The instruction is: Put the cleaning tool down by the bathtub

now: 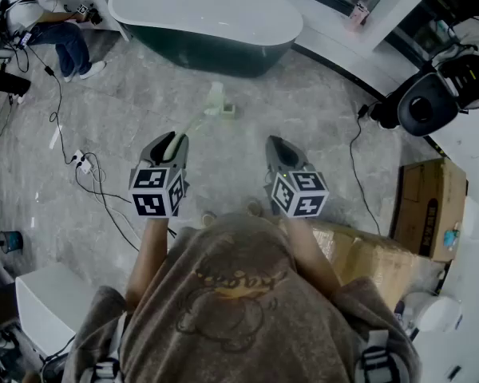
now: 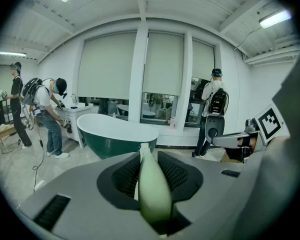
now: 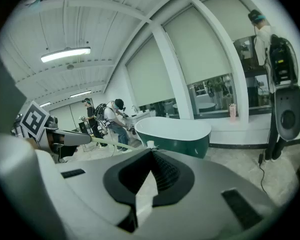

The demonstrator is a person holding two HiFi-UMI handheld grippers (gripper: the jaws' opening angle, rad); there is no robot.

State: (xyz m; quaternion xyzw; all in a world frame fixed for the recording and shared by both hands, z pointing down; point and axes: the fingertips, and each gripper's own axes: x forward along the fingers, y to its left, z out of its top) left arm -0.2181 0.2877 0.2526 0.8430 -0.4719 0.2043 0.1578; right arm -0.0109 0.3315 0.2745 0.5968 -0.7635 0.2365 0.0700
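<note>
The cleaning tool [image 1: 198, 118] is a brush with a long pale green handle and a whitish head. My left gripper [image 1: 174, 142] is shut on its handle, and the head points out over the grey floor toward the bathtub [image 1: 207, 14]. In the left gripper view the handle [image 2: 153, 189] runs between the pads of the left gripper [image 2: 148, 156], with the dark green, white-rimmed bathtub [image 2: 117, 130] beyond. My right gripper [image 1: 276, 144] hovers beside it, shut and holding nothing. In the right gripper view the right gripper [image 3: 151, 153] has its tips together, and the tool's head [image 3: 150, 144] shows ahead before the bathtub [image 3: 175, 130].
Black cables and a power strip [image 1: 83, 163] lie on the floor to the left. A person [image 1: 57, 32] works at a counter left of the tub. A black round device [image 1: 421, 106] and cardboard boxes [image 1: 428, 207] stand right. A second person [image 2: 216, 104] stands by the windows.
</note>
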